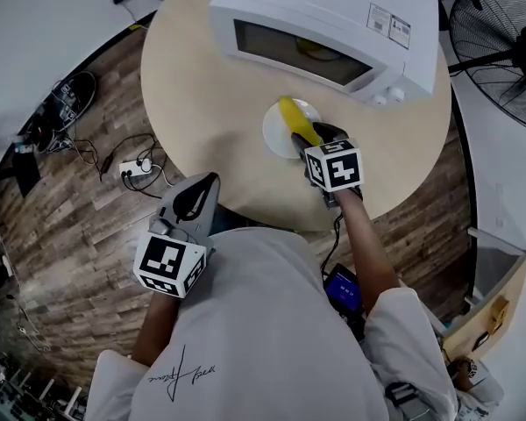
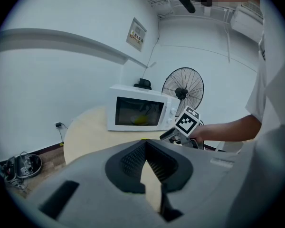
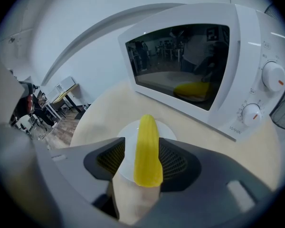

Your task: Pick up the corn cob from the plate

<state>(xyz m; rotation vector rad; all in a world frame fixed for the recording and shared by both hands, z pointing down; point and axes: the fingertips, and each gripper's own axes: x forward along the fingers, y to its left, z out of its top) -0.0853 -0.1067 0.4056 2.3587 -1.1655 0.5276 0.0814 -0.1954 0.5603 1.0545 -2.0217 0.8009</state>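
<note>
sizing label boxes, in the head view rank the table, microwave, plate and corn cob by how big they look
1. table
2. microwave
3. plate
4. corn cob, about as long as the plate is wide but much narrower, so it covers less of the picture

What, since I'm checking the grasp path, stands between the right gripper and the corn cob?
Nothing visible does. The corn cob lies on the plate, directly between the spread jaws of the right gripper, with a sliver of plate showing at its left. The microwave stands behind, clear of the approach.
</note>
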